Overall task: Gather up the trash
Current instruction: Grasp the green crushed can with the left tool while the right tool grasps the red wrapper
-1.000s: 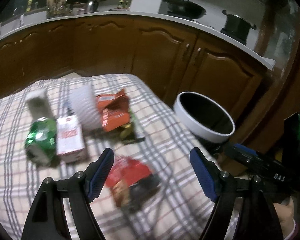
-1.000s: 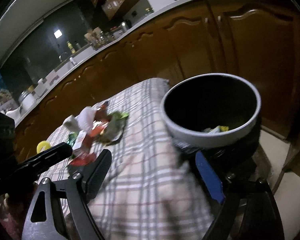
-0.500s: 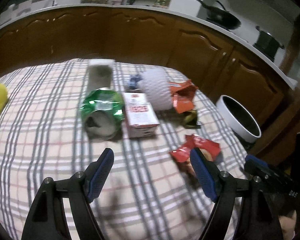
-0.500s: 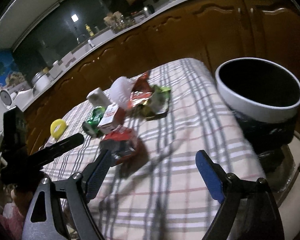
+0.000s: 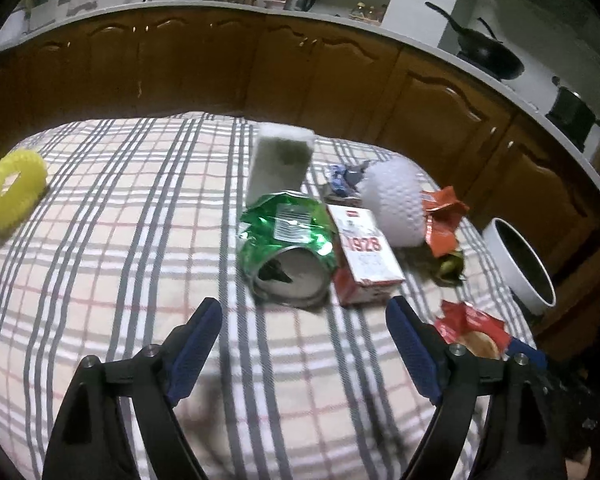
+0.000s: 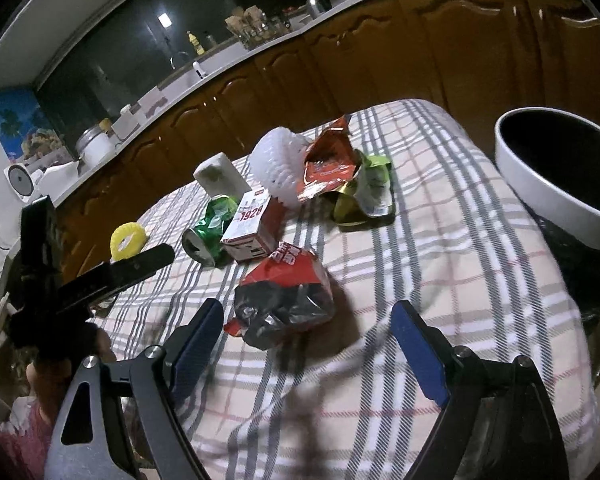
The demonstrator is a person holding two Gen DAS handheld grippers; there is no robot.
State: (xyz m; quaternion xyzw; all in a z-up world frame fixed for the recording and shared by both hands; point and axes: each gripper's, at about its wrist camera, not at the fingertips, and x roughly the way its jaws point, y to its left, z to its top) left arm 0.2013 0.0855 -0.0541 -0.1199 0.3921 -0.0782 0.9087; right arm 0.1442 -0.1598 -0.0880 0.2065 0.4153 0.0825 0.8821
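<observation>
Claws both spread wide, gripping nothing: left claw [image 5: 304,344] facing crushed green can [image 5: 286,248], right claw [image 6: 308,340] just behind red-black wrapper [image 6: 286,294] on plaid-covered counter [image 6: 440,240]; white bin [image 6: 540,188] beside counter edge.

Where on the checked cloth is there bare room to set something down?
Bare cloth lies between the yellow ring and the crushed green can, and in front of both tools. It is crowded from the can past the 1928 box to the orange wrapper.
</observation>
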